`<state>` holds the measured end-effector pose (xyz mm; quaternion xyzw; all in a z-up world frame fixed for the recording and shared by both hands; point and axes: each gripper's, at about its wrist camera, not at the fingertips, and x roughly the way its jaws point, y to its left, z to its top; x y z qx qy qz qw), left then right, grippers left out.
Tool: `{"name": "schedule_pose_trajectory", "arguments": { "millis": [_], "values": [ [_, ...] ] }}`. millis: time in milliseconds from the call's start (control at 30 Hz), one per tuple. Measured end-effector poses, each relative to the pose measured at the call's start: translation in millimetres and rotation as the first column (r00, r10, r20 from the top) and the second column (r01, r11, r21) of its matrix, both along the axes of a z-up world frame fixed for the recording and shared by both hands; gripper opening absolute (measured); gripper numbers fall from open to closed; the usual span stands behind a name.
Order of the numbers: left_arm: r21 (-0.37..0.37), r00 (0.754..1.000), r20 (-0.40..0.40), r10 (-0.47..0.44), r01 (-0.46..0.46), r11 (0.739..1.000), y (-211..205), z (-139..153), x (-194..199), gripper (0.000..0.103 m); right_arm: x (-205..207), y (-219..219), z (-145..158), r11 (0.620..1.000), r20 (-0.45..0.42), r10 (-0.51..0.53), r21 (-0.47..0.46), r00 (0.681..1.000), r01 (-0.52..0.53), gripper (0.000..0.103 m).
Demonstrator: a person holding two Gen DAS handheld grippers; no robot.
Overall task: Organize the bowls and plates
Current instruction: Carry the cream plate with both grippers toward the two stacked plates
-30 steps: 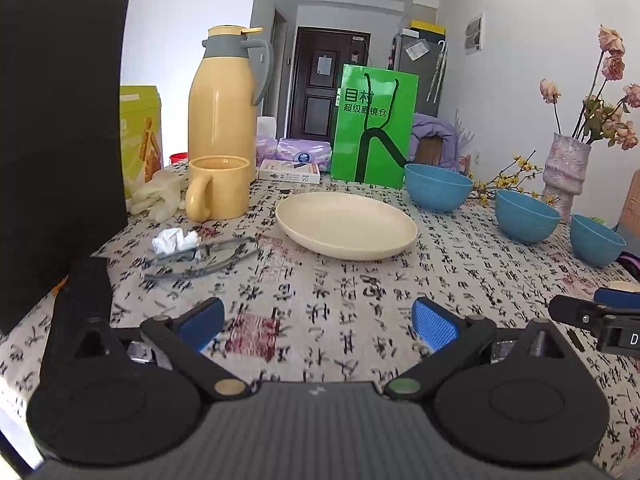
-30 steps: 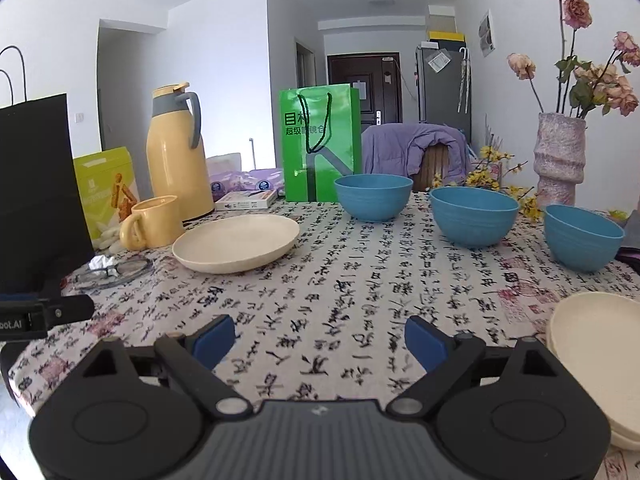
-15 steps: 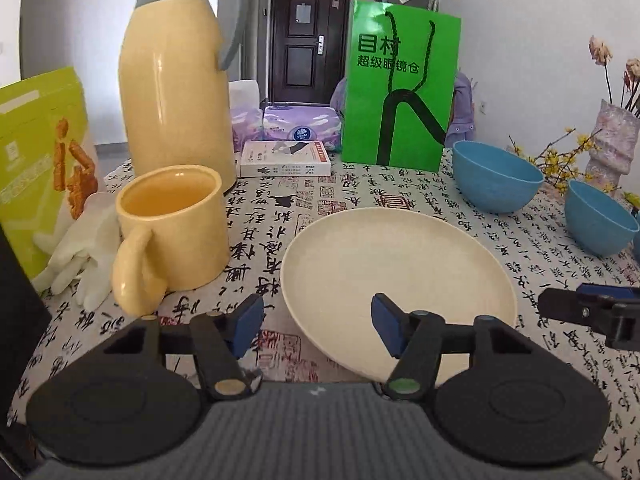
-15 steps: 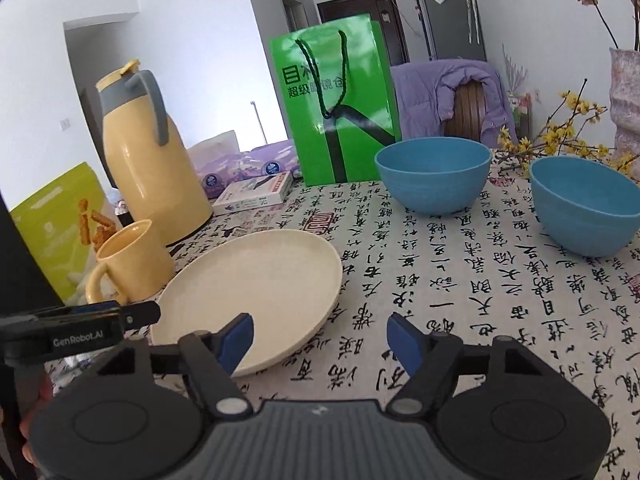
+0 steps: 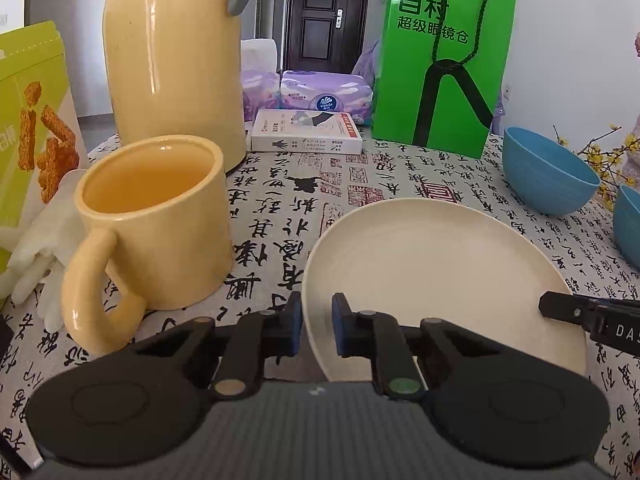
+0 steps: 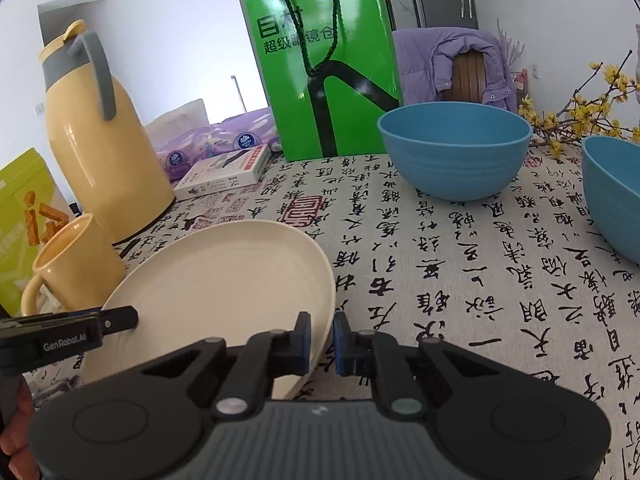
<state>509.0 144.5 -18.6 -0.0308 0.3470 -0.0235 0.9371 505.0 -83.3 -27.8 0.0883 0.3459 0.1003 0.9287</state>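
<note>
The cream plate point(image 5: 440, 276) sits on the calligraphy-print tablecloth point(image 5: 280, 208), just right of the yellow mug point(image 5: 156, 220), and both grippers are on it at once. The left gripper point(image 5: 316, 322) straddles the plate's near-left rim, its jaws closing in, one blue pad outside the edge and one inside the dish. The right gripper point(image 6: 322, 338) takes the opposite rim, down to a narrow gap with the edge between its pads.

The left wrist view gives the plate nearly whole, with a finger of the right gripper reaching in over its right edge, and a white glove point(image 5: 36, 248) lying beside the mug; only one blue bowl point(image 5: 548, 172) shows fully there. The right wrist view opens up the bowl side: two blue bowls point(image 6: 454, 148) stand well apart from the plate, with a purple jacket point(image 6: 452, 64) on a chair behind. It also catches the left gripper's finger over the plate's left rim, and a bit of the person's hand point(image 6: 14, 432) at the lower left corner.

Both grippers slant downward toward the table, facing the green bag point(image 6: 324, 60) and yellow thermos point(image 6: 96, 148).
</note>
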Motion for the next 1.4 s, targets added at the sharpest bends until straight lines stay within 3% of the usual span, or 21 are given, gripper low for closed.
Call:
{"name": "schedule_pose_trajectory", "arguments": {
  "millis": [233,333,500,833,1167,1400],
  "values": [
    [-0.043,1.0,-0.002,0.002,-0.002,0.999,5,1,1,0.01,5,-2,-3,1.0,-0.004,-0.012,0.018,1.0,0.012,0.011],
    [-0.029,1.0,0.009,0.0,0.0,1.0,2,5,-11,0.011,-5,3,5,0.999,0.036,-0.017,-0.032,0.999,0.018,0.009],
    [-0.024,0.999,0.048,0.007,-0.006,1.0,-1,23,-41,0.011,-26,1,21,1.0,0.047,-0.016,-0.021,0.999,0.017,0.009],
    [-0.025,0.992,0.123,0.034,-0.031,0.999,-2,54,-151,0.01,-128,1,54,1.0,0.102,0.001,-0.015,0.995,0.001,0.009],
    [-0.033,0.991,0.119,0.062,-0.058,0.998,-2,42,-268,0.01,-241,0,43,1.0,0.101,0.023,-0.013,0.995,-0.021,0.009],
    [-0.044,0.991,0.119,0.064,-0.059,0.997,-2,34,-309,0.011,-281,-1,36,0.999,0.089,0.03,-0.026,0.996,-0.028,0.01]
  ]
}}
